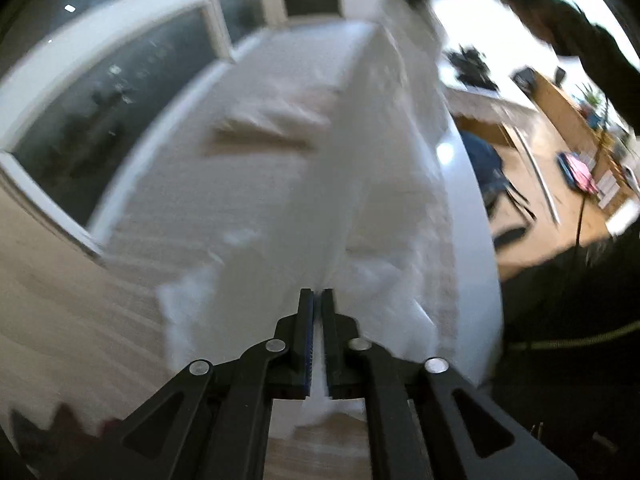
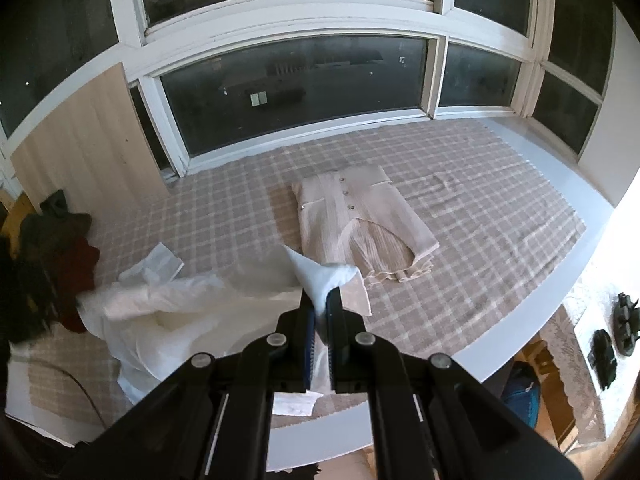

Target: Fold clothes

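This is a home room at night: a checked cloth (image 2: 460, 216) covers a wide ledge under the dark bay window (image 2: 292, 76), folded cardigan (image 2: 360, 216) on it.

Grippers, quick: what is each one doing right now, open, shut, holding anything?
Left gripper: shut on the white garment, fabric pinched between its fingers.
Right gripper: shut on a corner of the same white garment.

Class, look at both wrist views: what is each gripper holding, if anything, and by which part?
Both hold the white garment. The right gripper pinches a pointed corner; the left gripper pinches a raised fold or edge, too blurred to say which part.
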The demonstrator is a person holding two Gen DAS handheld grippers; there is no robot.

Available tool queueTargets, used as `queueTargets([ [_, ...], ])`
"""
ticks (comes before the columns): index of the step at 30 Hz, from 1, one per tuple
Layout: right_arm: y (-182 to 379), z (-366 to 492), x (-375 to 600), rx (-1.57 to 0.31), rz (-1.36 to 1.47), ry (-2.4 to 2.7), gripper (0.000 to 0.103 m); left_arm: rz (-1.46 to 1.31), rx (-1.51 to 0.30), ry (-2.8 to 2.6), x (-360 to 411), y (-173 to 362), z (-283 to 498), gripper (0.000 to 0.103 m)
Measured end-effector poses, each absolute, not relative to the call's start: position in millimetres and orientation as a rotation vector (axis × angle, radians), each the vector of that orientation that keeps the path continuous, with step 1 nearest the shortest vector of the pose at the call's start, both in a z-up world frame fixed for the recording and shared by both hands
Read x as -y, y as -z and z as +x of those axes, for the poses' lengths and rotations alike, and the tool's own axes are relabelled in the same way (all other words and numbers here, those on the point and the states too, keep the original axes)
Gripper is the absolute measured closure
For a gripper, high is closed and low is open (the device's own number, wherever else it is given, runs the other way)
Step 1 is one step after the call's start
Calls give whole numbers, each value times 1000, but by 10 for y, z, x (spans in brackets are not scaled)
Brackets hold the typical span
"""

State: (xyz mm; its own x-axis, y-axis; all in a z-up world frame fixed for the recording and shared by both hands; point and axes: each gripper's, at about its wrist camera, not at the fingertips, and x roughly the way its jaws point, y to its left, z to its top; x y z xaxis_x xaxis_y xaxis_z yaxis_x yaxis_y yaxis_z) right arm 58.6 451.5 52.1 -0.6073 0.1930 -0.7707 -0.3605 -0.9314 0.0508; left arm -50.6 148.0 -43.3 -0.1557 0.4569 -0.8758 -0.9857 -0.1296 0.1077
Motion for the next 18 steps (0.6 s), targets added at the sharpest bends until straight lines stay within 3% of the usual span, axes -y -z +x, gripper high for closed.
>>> queueTargets([
  [4,-469,471,-4532,-290,-1219,-2564,98,-844,-989,-1587,-1449,895,-287,66],
  [11,-398,276,-4581,-325,-1281,-2581,98,-858,-996,-1720,-1252,1151,-272,62],
  [18,-521,90,-4698,-388,-1310,-2604,98,-800,-900,-1740,-1555,1236,-197,61],
])
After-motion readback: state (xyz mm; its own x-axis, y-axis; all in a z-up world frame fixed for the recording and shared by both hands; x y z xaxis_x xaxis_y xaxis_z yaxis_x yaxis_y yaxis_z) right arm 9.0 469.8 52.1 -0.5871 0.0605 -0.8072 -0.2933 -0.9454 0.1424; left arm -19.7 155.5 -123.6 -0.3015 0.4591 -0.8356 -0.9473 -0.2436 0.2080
